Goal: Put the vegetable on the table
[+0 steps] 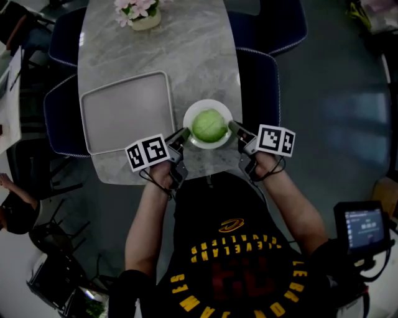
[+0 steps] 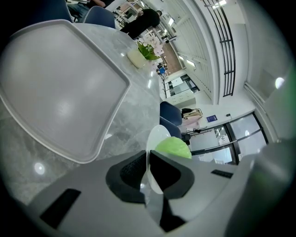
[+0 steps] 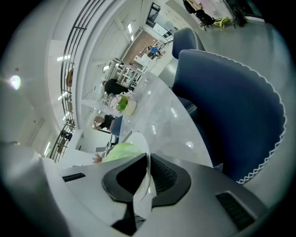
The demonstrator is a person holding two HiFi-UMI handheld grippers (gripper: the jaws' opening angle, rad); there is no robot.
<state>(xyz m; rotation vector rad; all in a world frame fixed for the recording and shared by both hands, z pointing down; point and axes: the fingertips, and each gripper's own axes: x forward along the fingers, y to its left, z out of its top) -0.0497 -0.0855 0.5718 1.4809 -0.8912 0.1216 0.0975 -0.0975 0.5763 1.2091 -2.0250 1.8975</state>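
Observation:
A round green cabbage (image 1: 209,125) lies on a white plate (image 1: 197,141) over the near end of the marble table (image 1: 186,56). My left gripper (image 1: 181,136) is shut on the plate's left rim and my right gripper (image 1: 238,130) is shut on its right rim. In the left gripper view the plate (image 2: 156,139) stands edge-on between the black pads (image 2: 129,176), with the cabbage (image 2: 174,147) behind. The right gripper view shows the plate (image 3: 141,148) pinched the same way beside the cabbage (image 3: 120,151). Whether the plate rests on the table or hangs just above it, I cannot tell.
A large grey tray (image 1: 127,110) lies on the table left of the plate. A flower pot (image 1: 143,15) stands at the far end. Dark blue chairs (image 1: 264,81) surround the table. A device with a lit screen (image 1: 364,227) sits at the person's right.

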